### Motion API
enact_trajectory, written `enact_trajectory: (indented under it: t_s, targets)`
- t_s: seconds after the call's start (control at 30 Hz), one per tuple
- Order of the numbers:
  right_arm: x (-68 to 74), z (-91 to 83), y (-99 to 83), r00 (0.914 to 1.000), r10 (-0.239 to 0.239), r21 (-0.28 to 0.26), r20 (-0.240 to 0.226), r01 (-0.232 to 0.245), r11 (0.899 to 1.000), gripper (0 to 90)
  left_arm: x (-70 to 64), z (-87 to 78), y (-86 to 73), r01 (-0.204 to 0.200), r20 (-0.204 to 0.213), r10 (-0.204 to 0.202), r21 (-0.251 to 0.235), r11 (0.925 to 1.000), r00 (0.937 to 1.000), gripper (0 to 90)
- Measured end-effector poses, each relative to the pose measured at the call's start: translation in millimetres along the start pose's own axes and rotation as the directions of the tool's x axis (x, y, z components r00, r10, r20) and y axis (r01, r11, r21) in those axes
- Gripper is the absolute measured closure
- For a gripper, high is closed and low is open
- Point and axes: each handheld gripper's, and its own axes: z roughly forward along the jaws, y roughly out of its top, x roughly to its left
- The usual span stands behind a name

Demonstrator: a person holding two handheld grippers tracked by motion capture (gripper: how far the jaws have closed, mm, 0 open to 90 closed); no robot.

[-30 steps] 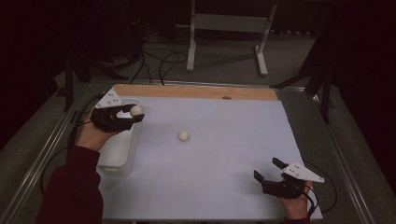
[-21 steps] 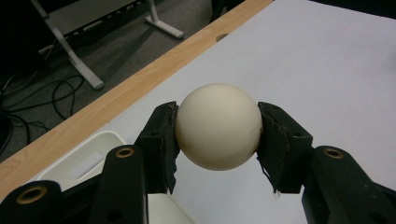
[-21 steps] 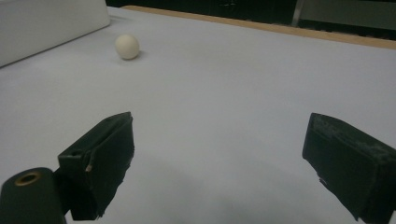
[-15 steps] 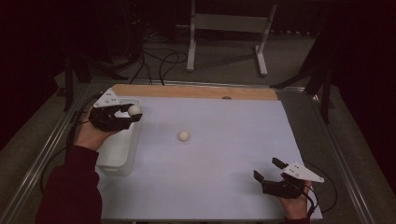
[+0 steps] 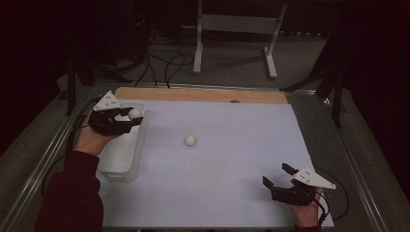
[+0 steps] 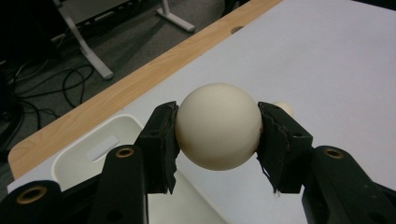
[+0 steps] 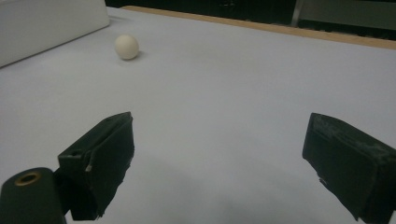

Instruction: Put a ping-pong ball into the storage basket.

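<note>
My left gripper is shut on a cream ball and holds it over the far end of a white bin at the table's left. In the left gripper view the held ball sits squeezed between the two black jaws, with the bin below. A second cream ball lies loose on the white sheet near the middle; it appears far off in the right gripper view. My right gripper rests low at the front right, jaws wide open with nothing between them.
A white sheet covers the table, with a wooden strip along the far edge. Metal rails run along the left and right sides. Cables and a grey stand lie on the floor beyond the table.
The left gripper with its ball has shifted slightly left and away, staying over the bin. The right gripper and the loose ball have not moved.
</note>
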Motion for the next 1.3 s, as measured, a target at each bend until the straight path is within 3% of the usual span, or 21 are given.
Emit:
enact_trajectory:
  t_s: [1.1, 1.3]
  targets:
    - [0.5, 0.9, 0.0, 1.0, -0.001, 0.0, -0.002, 0.001, 1.0, 9.0, 15.6, -0.7, -16.1, 0.057, -0.066, -0.055, 0.03, 0.9979, 0.9963, 51.2]
    - [0.5, 1.0, 0.0, 1.0, -0.001, -0.001, -0.002, 0.001, 1.0, 9.0, 17.5, 0.5, -18.6, 0.067, -0.088, -0.062, 0.055, 0.9962, 0.9942, 51.2]
